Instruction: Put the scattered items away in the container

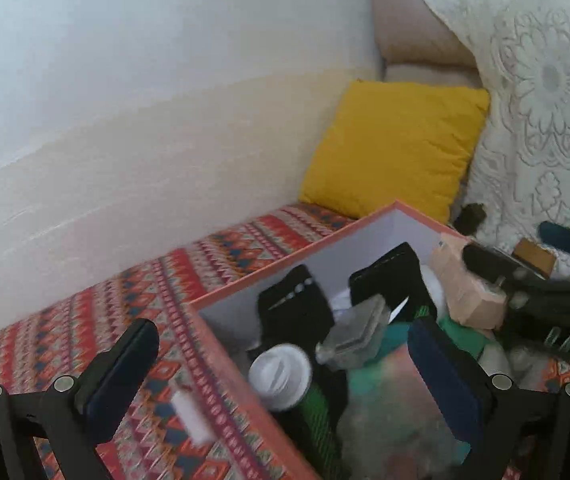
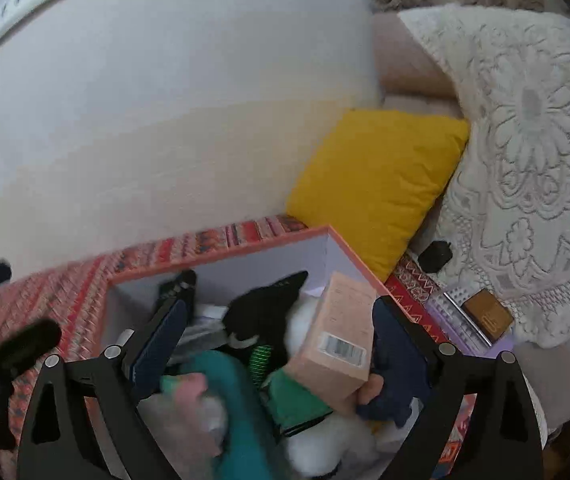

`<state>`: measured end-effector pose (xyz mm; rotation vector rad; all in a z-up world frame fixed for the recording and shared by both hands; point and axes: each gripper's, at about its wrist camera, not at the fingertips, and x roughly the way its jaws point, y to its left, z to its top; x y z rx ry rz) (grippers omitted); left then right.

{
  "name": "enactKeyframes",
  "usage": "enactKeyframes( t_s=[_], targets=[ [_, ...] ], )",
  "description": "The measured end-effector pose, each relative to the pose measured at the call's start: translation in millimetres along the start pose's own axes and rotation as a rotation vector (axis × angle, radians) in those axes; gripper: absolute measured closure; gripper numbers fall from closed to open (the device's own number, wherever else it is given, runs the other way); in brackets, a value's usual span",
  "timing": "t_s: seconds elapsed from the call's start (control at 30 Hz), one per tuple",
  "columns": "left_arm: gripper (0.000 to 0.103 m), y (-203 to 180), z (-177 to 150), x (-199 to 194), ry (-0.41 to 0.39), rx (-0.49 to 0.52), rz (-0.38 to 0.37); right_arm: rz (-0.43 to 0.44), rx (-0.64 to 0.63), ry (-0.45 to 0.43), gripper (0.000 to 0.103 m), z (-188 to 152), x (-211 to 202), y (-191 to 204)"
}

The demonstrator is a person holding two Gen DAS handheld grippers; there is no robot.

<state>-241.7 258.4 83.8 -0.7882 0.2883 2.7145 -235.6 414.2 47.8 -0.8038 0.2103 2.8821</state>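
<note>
An orange-rimmed box (image 1: pixel 221 344) with white inner walls stands on the patterned cloth, packed with several items. Among them are a white-capped green bottle (image 1: pixel 281 376), black pouches (image 1: pixel 297 304) and a teal soft thing (image 2: pixel 237 392). My left gripper (image 1: pixel 285 364) is open wide across the box's left wall, holding nothing. A small white piece (image 1: pixel 191 416) lies just outside that wall. My right gripper (image 2: pixel 279 344) is open over the box. A peach carton (image 2: pixel 337 332) leans tilted against its right finger, far from the left one.
A yellow cushion (image 2: pixel 377 184) leans on the wall behind the box, beside a cream lace cover (image 2: pixel 525 160). Right of the box lie a small black object (image 2: pixel 435 256) and a brown little box (image 2: pixel 489 316) on a purple case. Patterned red cloth (image 1: pixel 85 320) stretches left.
</note>
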Motion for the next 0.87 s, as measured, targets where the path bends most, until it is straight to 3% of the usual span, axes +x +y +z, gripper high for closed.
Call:
enactKeyframes(
  t_s=[0.13,0.33,0.43,0.6,0.73,0.87],
  targets=[
    [0.000,5,-17,-41,-0.014,-0.018,0.022,0.002,0.058,-0.016,0.002,-6,-42,3],
    [0.000,6,-59,-116,-0.047,-0.035,0.045,-0.064,-0.077,0.053,0.000,-46,-99,37],
    [0.000,7,-79,-153,-0.081,-0.051,0.046,-0.044,-0.084,0.050,0.000,-76,-131,48],
    [0.000,7,-99,-197,-0.065,-0.074,0.027,-0.014,-0.076,0.014,0.000,-111,-190,71],
    [0.000,10,-112,-230,-0.086,-0.085,0.142,0.012,-0.086,-0.021,0.000,-131,-229,92],
    [0.000,17,-122,-261,-0.164,-0.092,0.160,0.031,-0.138,-0.013,0.000,-147,-246,114]
  ],
)
